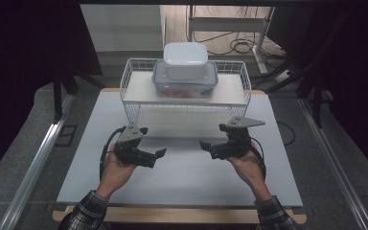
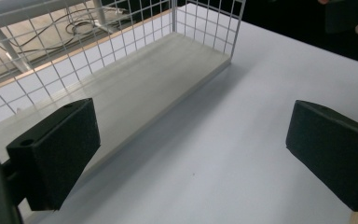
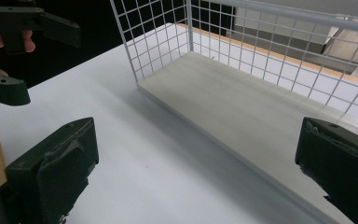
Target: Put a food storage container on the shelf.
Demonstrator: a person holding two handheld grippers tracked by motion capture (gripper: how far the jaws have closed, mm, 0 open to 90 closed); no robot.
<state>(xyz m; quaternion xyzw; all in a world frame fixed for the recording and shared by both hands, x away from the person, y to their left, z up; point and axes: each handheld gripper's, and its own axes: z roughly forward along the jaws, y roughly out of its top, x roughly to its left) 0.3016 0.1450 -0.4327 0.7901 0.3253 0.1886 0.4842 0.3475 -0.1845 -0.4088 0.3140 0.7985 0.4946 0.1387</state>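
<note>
Fingers wide apart on left gripper [image 1: 159, 153] and right gripper [image 1: 204, 144], both empty. Stacked containers [image 1: 185, 72] sit straight ahead on wire shelf [image 1: 139, 93], roughly midway between the 2.

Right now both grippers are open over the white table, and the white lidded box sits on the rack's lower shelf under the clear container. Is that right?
Not quite. The high view shows the white box stacked on top of the clear container, on the wire rack's upper shelf. The lower shelf lies bare in both gripper views. The left gripper and right gripper are indeed open over the white table.
</note>
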